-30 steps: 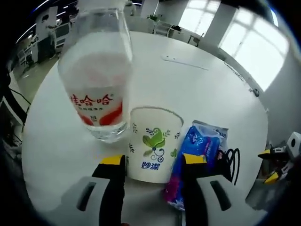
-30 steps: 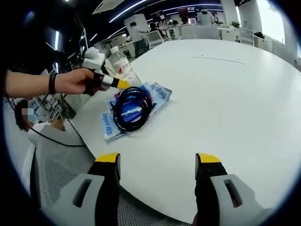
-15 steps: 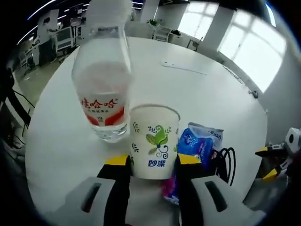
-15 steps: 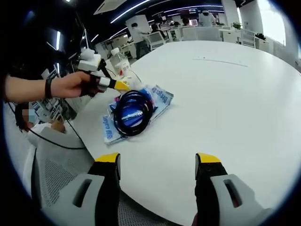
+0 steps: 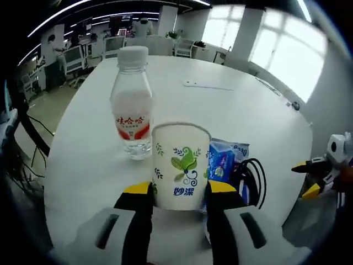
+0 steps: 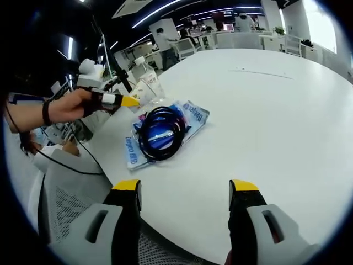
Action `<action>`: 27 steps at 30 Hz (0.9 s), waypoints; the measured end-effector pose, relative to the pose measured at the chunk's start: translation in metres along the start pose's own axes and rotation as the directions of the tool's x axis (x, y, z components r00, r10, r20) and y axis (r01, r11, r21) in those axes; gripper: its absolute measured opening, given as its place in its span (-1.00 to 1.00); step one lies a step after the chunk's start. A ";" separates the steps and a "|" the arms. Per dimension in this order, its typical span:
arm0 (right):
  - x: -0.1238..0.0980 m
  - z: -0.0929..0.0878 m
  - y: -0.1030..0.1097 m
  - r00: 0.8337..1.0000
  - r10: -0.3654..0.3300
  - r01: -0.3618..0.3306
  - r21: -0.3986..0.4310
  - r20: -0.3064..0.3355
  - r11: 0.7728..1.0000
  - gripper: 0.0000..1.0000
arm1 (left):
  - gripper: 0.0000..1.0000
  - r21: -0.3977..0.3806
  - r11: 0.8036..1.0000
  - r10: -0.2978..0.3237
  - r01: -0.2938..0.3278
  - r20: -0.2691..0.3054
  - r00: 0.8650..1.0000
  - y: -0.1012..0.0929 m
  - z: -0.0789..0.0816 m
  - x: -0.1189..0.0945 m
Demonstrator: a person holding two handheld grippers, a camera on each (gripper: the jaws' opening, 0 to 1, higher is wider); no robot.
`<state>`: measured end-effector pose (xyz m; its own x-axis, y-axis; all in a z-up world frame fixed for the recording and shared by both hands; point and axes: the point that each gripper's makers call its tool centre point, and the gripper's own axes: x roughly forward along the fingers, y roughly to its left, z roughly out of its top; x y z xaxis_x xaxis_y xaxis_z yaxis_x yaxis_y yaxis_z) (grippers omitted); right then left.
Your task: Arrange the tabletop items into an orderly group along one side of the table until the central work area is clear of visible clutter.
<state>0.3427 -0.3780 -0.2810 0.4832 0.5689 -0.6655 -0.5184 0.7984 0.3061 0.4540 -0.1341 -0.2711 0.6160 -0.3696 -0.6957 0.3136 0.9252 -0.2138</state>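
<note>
The left tongs (image 5: 179, 190) are clamped on the paper cup (image 5: 181, 165), held upright between their yellow tips. The water bottle (image 5: 132, 110) stands just beyond on the left; the blue packet (image 5: 223, 165) and black cable coil (image 5: 251, 176) lie right. The right tongs (image 6: 185, 190) gape wide over the white surface (image 6: 276, 110), near its edge.

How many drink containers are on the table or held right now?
2. A water bottle stands on the table; a paper cup sits clamped in the left gripper. None seems hidden.
</note>
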 end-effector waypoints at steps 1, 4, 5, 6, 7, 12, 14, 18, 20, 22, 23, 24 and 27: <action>0.000 0.001 0.001 1.000 0.002 -0.002 -0.002 0.000 1.000 0.26 | -0.26 -0.016 1.000 -0.001 0.001 0.006 1.000 0.000 -0.003 -0.004; 0.001 0.004 0.004 1.000 0.010 -0.010 -0.006 0.005 1.000 0.26 | -0.26 0.005 1.000 0.000 0.000 -0.003 1.000 -0.001 -0.013 -0.013; 0.002 0.006 0.004 1.000 0.012 -0.012 -0.008 0.007 1.000 0.26 | -0.26 0.009 1.000 -0.002 0.002 -0.004 1.000 -0.001 -0.015 -0.015; 0.002 0.008 0.005 1.000 0.014 -0.014 -0.010 0.009 1.000 0.26 | -0.26 0.012 1.000 -0.003 0.003 -0.006 1.000 -0.002 -0.019 -0.020; 0.003 0.010 0.006 1.000 0.018 -0.018 -0.012 0.011 1.000 0.26 | -0.26 0.014 1.000 -0.002 0.002 -0.006 1.000 -0.002 -0.020 -0.021; 0.005 0.020 0.012 0.999 0.038 -0.037 -0.034 0.018 0.999 0.26 | -0.26 0.028 1.000 0.003 -0.003 -0.002 1.000 -0.004 -0.027 -0.037; 0.006 0.023 0.014 0.999 0.045 -0.044 -0.043 0.019 0.998 0.26 | -0.26 0.030 1.000 0.003 -0.003 0.002 1.000 -0.005 -0.028 -0.041; 0.006 0.030 0.018 0.998 0.059 -0.057 -0.063 0.022 0.996 0.26 | -0.26 0.043 0.999 0.003 -0.004 0.014 1.000 -0.011 -0.027 -0.050; 0.006 0.033 0.019 0.998 0.065 -0.063 -0.070 0.025 0.996 0.26 | -0.26 0.052 0.999 0.003 -0.004 0.021 1.000 -0.014 -0.026 -0.052; 0.006 0.035 0.021 0.997 0.070 -0.067 -0.074 0.026 0.995 0.26 | -0.26 0.061 0.998 0.001 -0.003 0.032 1.000 -0.017 -0.024 -0.055; 0.006 0.036 0.022 0.997 0.073 -0.070 -0.080 0.026 0.994 0.26 | -0.26 0.063 0.998 -0.001 -0.002 0.036 0.999 -0.018 -0.024 -0.055; 0.006 0.038 0.023 0.997 0.074 -0.072 -0.084 0.026 0.994 0.26 | -0.26 0.065 0.998 -0.005 0.003 0.039 0.999 -0.019 -0.023 -0.055; 0.006 0.042 0.026 0.996 0.082 -0.079 -0.090 0.034 0.993 0.26 | -0.26 0.110 0.994 -0.013 0.009 0.034 0.999 -0.028 -0.023 -0.057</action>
<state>0.3622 -0.3457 -0.2486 0.4623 0.6391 -0.6146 -0.6162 0.7300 0.2956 0.3936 -0.1366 -0.2410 0.6362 -0.3841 -0.6691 0.3967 0.9067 -0.1433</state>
